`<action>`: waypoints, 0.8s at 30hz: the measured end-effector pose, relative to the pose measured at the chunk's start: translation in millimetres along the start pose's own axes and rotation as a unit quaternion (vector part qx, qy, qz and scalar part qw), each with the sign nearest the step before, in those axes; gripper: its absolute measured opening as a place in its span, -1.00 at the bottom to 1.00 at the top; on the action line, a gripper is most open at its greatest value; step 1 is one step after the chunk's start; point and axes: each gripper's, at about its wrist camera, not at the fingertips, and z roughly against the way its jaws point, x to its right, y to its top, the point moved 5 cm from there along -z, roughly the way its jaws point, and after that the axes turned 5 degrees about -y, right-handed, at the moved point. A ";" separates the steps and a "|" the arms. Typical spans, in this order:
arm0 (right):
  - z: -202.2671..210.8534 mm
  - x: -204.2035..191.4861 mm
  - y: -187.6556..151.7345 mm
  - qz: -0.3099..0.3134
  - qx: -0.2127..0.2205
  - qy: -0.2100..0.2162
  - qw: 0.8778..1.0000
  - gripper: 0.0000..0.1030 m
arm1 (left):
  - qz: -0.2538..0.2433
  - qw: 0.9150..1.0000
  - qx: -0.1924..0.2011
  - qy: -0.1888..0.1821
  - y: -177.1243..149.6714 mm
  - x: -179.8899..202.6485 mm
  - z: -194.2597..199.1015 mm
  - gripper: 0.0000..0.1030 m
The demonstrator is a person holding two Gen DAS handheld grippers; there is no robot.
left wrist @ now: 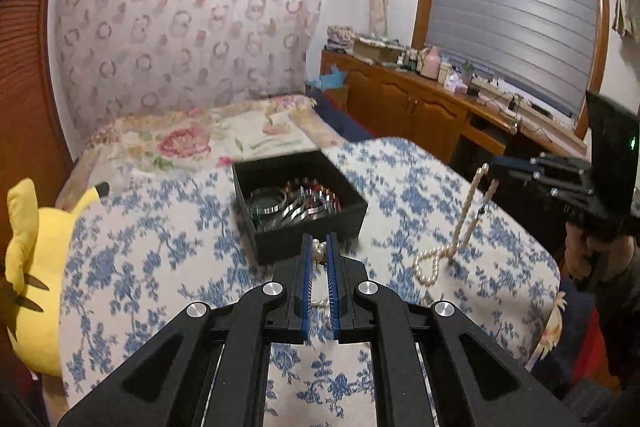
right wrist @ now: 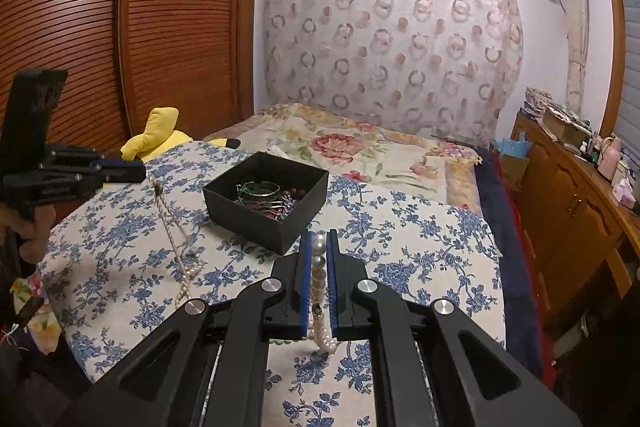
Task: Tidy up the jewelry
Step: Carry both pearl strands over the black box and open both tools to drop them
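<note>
A pearl necklace point(left wrist: 460, 227) is held up over the blue-flowered cloth, its middle loop resting on the cloth point(left wrist: 426, 267). My left gripper point(left wrist: 319, 247) is shut on one end of it. My right gripper point(right wrist: 319, 247) is shut on the other end, with pearls point(right wrist: 319, 279) between its blue pads. In the right wrist view the left gripper point(right wrist: 136, 171) holds the strand point(right wrist: 172, 235) at the left. A black jewelry box point(left wrist: 298, 203) with bracelets inside stands just beyond both grippers, also in the right wrist view point(right wrist: 266, 201).
A yellow plush toy point(left wrist: 38, 267) lies at the left edge of the cloth. A floral bedspread point(right wrist: 360, 147) lies behind the box. A wooden sideboard point(left wrist: 420, 99) with clutter runs along the right under the window. A wooden wardrobe point(right wrist: 120, 27) stands at left.
</note>
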 end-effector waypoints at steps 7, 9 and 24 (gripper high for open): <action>4.3 -7.3 16.0 0.005 0.011 0.008 1.000 -0.84 | -0.009 1.000 0.025 0.014 33.1 -1.9 8.5 -0.89; 6.8 -9.2 23.5 0.007 0.017 0.009 1.000 -0.84 | -0.013 0.999 0.032 0.017 43.8 -1.7 10.6 -0.89; 6.7 -23.6 97.8 0.025 0.061 0.018 0.998 -0.84 | -0.025 0.997 0.069 0.026 114.0 1.9 7.2 -0.89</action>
